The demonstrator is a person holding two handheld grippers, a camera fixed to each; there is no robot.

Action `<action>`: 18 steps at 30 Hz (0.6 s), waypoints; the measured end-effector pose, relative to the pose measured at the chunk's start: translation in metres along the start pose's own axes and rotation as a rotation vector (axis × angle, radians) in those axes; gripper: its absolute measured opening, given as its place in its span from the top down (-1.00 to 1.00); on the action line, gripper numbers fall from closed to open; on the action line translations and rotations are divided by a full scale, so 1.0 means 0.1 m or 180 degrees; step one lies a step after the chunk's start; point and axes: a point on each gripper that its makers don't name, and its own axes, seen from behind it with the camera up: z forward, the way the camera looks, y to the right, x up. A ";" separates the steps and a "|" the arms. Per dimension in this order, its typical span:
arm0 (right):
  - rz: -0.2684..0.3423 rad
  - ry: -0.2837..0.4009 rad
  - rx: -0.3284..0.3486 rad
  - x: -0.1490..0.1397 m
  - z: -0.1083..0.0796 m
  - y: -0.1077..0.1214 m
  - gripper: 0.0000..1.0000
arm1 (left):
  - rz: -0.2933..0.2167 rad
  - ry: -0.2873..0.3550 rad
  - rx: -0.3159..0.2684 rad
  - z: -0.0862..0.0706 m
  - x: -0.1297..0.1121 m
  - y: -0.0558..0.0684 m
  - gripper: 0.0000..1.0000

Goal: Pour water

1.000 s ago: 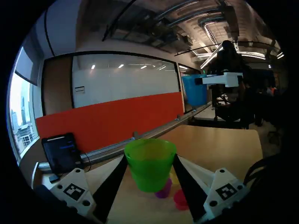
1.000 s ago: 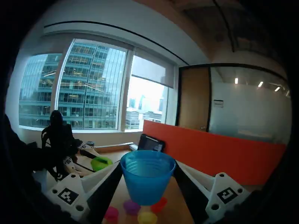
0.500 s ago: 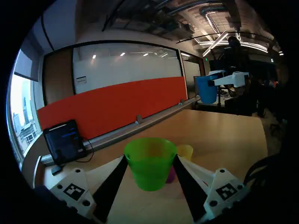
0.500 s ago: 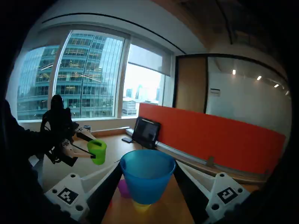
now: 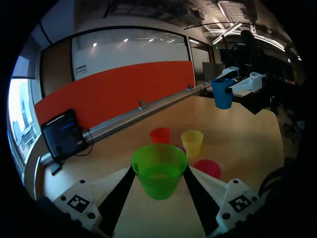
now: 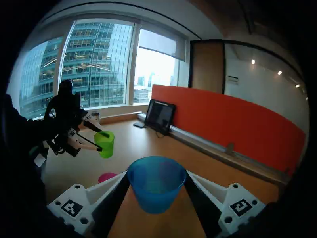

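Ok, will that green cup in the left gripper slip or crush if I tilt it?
Probably light, thin plastic: the green cup may flex if squeezed. Its tapered wall could slide in the left gripper when tilted.

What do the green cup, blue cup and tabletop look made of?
The green cup: likely thin plastic, translucent; light glows through its wall. The blue cup: likely the same moulded plastic, semi-translucent, smooth rim. The tabletop: wood-look, probably laminate; even tan with a soft sheen, grain not discernible.
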 end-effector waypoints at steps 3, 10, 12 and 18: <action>-0.0017 -0.0128 0.0033 -0.15 0.02 -0.01 -0.89 | 0.0016 -0.0089 -0.0029 0.01 -0.09 0.01 -0.71; -0.0043 -0.0386 0.0058 -0.45 0.11 -0.01 -0.89 | 0.0015 -0.0371 -0.0116 0.06 -0.34 0.06 -0.71; -0.0033 -0.0439 0.0066 -0.52 0.14 -0.02 -0.89 | 0.0021 -0.0443 -0.0147 0.08 -0.40 0.08 -0.71; 0.0019 -0.0588 0.0100 -0.75 0.21 -0.04 -0.89 | 0.0053 -0.0643 -0.0206 0.15 -0.58 0.11 -0.72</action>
